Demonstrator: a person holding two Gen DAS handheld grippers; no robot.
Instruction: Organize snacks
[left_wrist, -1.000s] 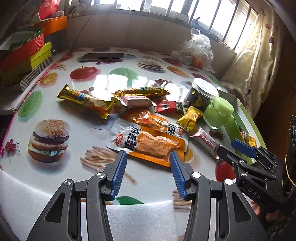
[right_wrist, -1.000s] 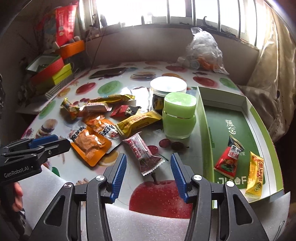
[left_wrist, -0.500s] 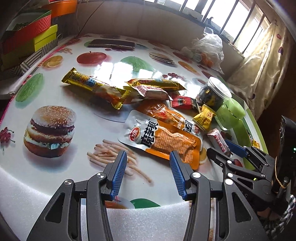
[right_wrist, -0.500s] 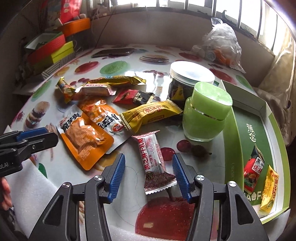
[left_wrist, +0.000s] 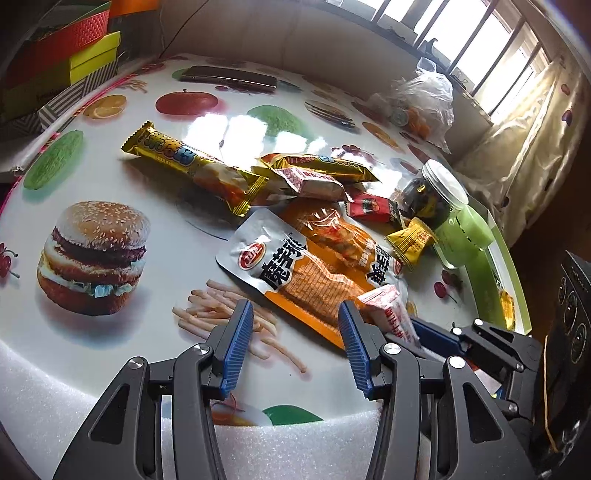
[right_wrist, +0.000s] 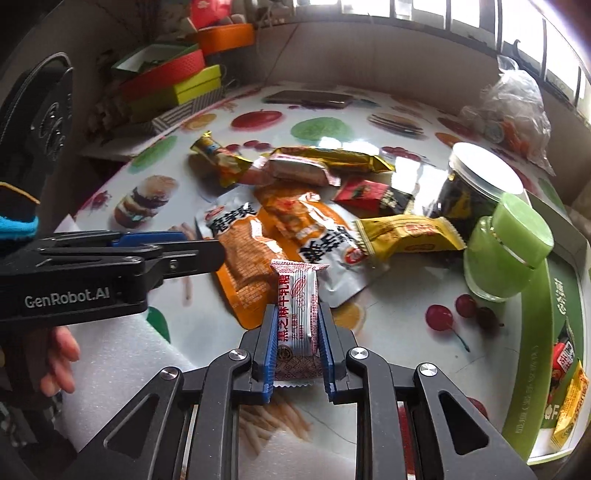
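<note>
Candy packet (right_wrist: 297, 321), white with red print, sits between my right tongs (right_wrist: 297, 345); jaws are closing on it, both blue pads already against its sides, packet upright-ish with its far end raised off the surface (right_wrist: 399, 325). In the left wrist view the same packet (left_wrist: 388, 310) pokes up beside my right tongs (left_wrist: 417, 338), just right of my left tongs' pad. Left tongs (left_wrist: 295, 341) stand about half open, nothing between them, over the printed fries near the surface's front edge. Just past the candy lies the big orange-and-white pouch (right_wrist: 240, 254), a second orange pouch (right_wrist: 295, 218) overlapping it. Yellow wrapper (right_wrist: 406, 236) lies right of those, touching the dark jar with a white lid (right_wrist: 476, 184). Green jar (right_wrist: 506, 251) stands just in front of that jar, beside the green tray (right_wrist: 532, 354). Tray holds a red packet (right_wrist: 563, 354) and a yellow packet (right_wrist: 570, 410) near its front corner. Further back: red-black packet (right_wrist: 369, 194), pink-white wrapper (right_wrist: 299, 170), long gold bar (right_wrist: 332, 157), another gold bar (right_wrist: 218, 158). Clear plastic bag (right_wrist: 513, 107) at the far right, dark phone (right_wrist: 310, 98) at the far edge, stacked coloured boxes (right_wrist: 173, 85) far left. A hand (right_wrist: 55, 354) grips the left tool at the frame's left side.
</note>
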